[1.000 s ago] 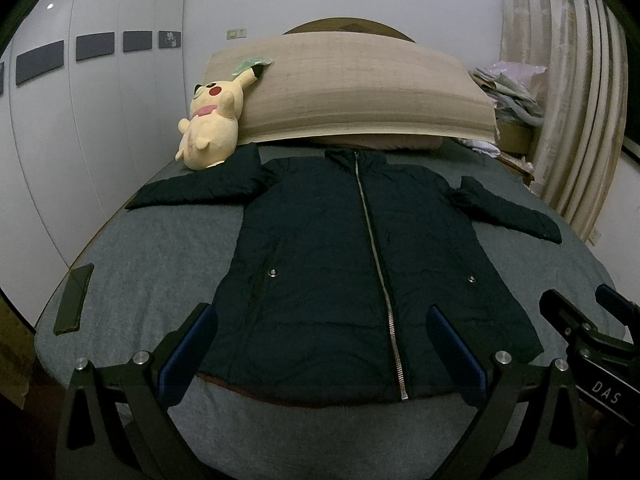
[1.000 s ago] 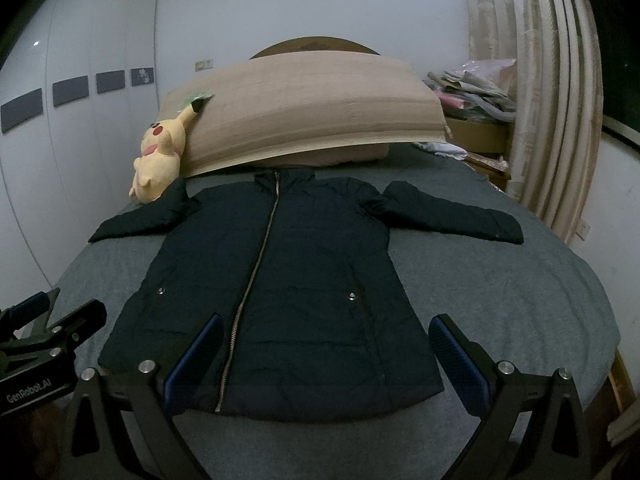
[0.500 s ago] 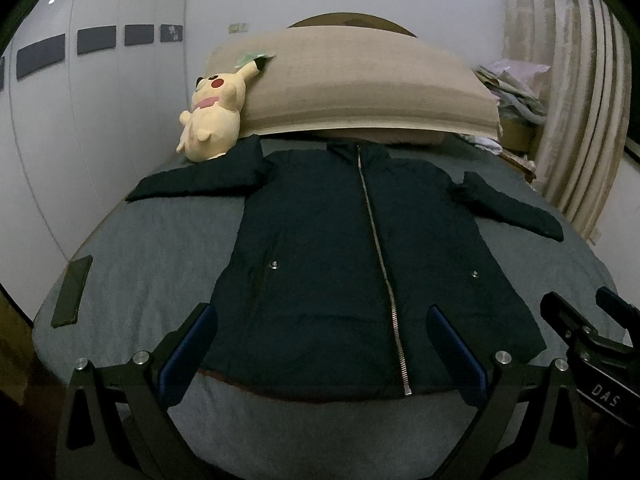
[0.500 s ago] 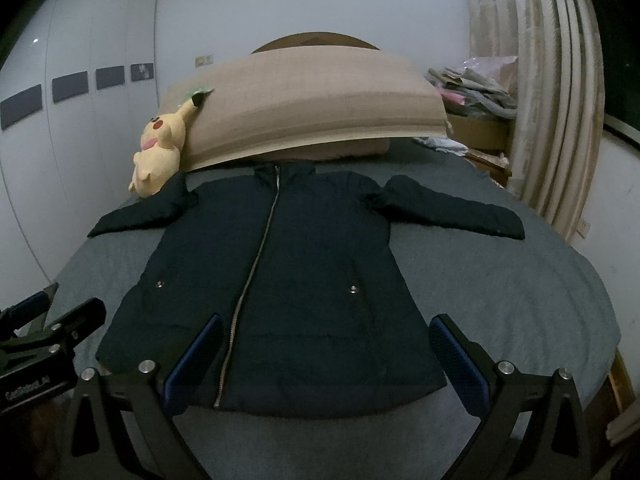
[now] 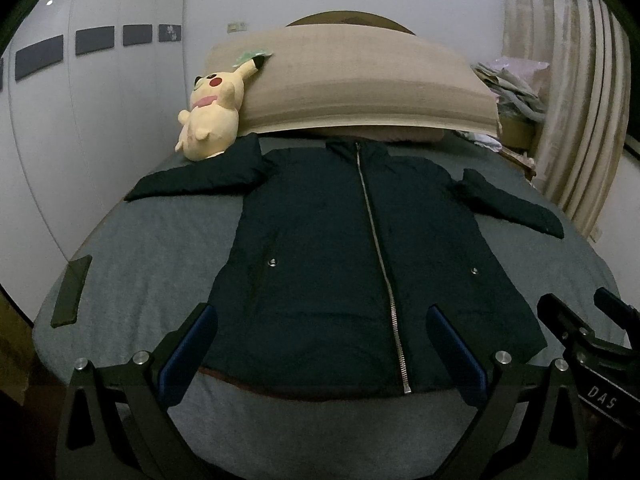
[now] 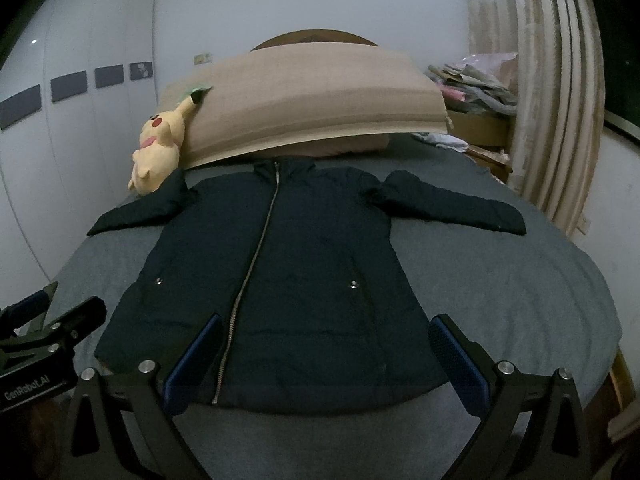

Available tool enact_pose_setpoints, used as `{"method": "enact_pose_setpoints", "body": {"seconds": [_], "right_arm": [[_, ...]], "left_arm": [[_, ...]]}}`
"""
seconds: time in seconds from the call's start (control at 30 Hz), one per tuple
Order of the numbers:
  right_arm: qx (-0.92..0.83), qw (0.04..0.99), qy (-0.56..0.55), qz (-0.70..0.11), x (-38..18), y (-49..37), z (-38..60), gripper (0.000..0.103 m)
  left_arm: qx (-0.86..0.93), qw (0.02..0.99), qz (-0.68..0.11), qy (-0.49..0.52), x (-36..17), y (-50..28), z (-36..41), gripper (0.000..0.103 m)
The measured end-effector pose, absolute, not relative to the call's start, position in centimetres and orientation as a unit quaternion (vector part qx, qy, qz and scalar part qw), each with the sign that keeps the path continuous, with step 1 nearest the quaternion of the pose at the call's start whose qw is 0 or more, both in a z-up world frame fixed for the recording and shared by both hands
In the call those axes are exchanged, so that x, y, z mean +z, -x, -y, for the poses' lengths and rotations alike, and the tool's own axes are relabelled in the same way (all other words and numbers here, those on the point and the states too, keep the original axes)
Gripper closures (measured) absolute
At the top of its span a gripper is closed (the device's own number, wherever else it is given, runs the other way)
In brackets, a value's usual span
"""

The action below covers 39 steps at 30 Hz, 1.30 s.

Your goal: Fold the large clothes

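Two grippers hang at the foot end of the jacket, both with their blue-padded fingers spread wide and nothing between them. Left gripper (image 5: 320,354) hovers over the jacket's hem on the side where the zip ends; right gripper (image 6: 326,360) hovers over the hem beside it, and each shows at the edge of the other's view. Neither touches the cloth.

Just beyond the fingertips lies the dark jacket (image 5: 340,248), spread front-up on the grey bedspread (image 6: 500,280), zipped shut from hem to collar, the silver zip (image 5: 378,256) running up its middle. A snap (image 5: 273,262) sits on each front panel. Both sleeves are stretched out sideways from the shoulders and lie flat. Off the jacket's left sleeve side, near the bed edge, a flat dark strip (image 5: 72,291) rests on the bedspread; what it is I cannot tell.

Past the collar, a yellow plush toy (image 5: 214,114) leans against the long beige bolster (image 5: 360,80), touching the tip of one shoulder. Beyond the other sleeve are heaped clothes (image 5: 510,84) and curtains (image 5: 576,100).

As for progress, I judge the folding not yet begun: no sleeve is turned in, no panel doubled over. The whole job remains, likely sleeves first, then body.
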State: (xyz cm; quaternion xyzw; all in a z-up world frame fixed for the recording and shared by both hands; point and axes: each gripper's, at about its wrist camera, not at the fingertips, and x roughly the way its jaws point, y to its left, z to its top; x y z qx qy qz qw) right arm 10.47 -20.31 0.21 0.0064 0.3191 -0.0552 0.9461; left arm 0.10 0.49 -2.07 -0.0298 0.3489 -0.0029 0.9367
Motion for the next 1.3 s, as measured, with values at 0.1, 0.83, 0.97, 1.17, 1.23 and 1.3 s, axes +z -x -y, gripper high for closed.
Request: {"method": "enact_pose_setpoints", "body": {"seconds": [0.1,0.83,0.97,1.17,1.23,1.3], "right_arm": [[-0.054,0.946,-0.006,-0.319,0.2,-10.4,20.3,0.0],[-0.017,0.913,-0.106,-0.393,-6.3,-15.8,29.8,0.0],[-0.034,0.908,-0.135,-0.395,-5.9,-19.1,34.8,0.0],[-0.05,0.892,-0.268,-0.36,-5.5,-25.1,46.6,0.0],[-0.054,0.876,-0.332,-0.346,-6.0,-27.1,50.9,0.0],[-0.059,0.854,-0.395,-0.335,-7.3,-29.3,55.2,0.004]], "left_arm": [[-0.003,0.937,-0.348,0.03,-2.1,0.0,-0.4,0.0],[0.018,0.897,-0.441,-0.013,-9.7,-7.6,-0.5,0.0],[0.022,0.899,-0.437,-0.03,-9.7,-9.9,0.1,0.0],[0.025,0.897,-0.439,-0.045,-10.3,-14.0,1.1,0.0],[0.022,0.898,-0.436,-0.044,-10.5,-15.3,1.3,0.0],[0.024,0.901,-0.432,-0.045,-10.5,-16.7,1.5,0.0]]}}
